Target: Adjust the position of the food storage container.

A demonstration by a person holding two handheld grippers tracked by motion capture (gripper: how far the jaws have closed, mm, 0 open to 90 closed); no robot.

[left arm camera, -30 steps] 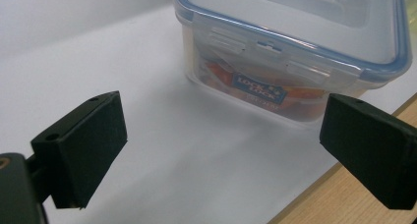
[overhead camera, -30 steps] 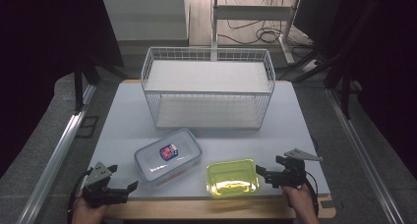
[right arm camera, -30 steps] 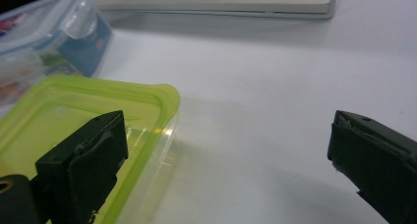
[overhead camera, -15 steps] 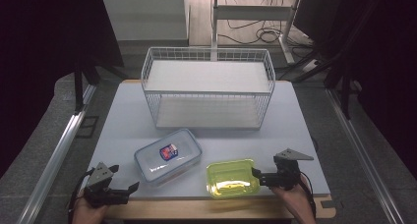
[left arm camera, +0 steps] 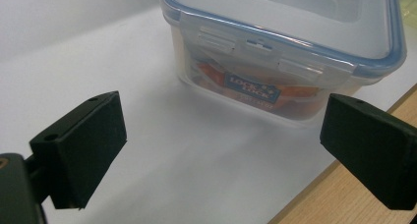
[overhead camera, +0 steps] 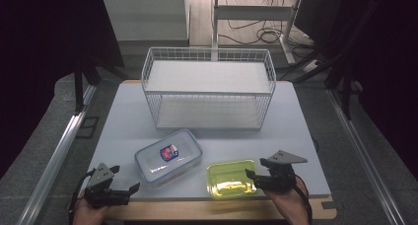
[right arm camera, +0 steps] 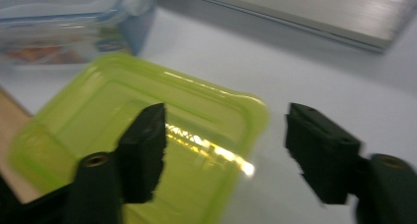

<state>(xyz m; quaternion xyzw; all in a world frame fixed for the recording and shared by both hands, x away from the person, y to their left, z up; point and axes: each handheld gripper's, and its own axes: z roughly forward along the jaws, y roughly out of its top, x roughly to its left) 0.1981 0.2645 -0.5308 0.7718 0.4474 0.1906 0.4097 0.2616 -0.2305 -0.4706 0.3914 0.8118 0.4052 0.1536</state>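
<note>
On the pale table (overhead camera: pixel 123 116), near the far edge, stands the wire basket (overhead camera: pixel 209 89) with its two shelves, well apart from everything else; a lift carried toward it could clip its front wire rim if the load rides low. Nearer the person, the clear box (overhead camera: pixel 169 157) with the blue-rimmed lid sits just beside the yellow-green container (overhead camera: pixel 231 179), which lies close to the table's front edge; a sideways nudge to one could shove the other, or tip the green one off the edge. At the green container's right rim the right gripper (overhead camera: pixel 259 178) has just been closing its jaws; they stand partly apart, one jaw over the lid and one outside the corner, and the blurred right gripper view does not show the pads pressing, so the risk is a shallow corner bite that slips or flips the light container. Off to the left, the left gripper (overhead camera: pixel 121 190) hovers wide open and holding nothing, facing the clear box's latched side; an advance from there could push the box instead of gripping it.
</note>
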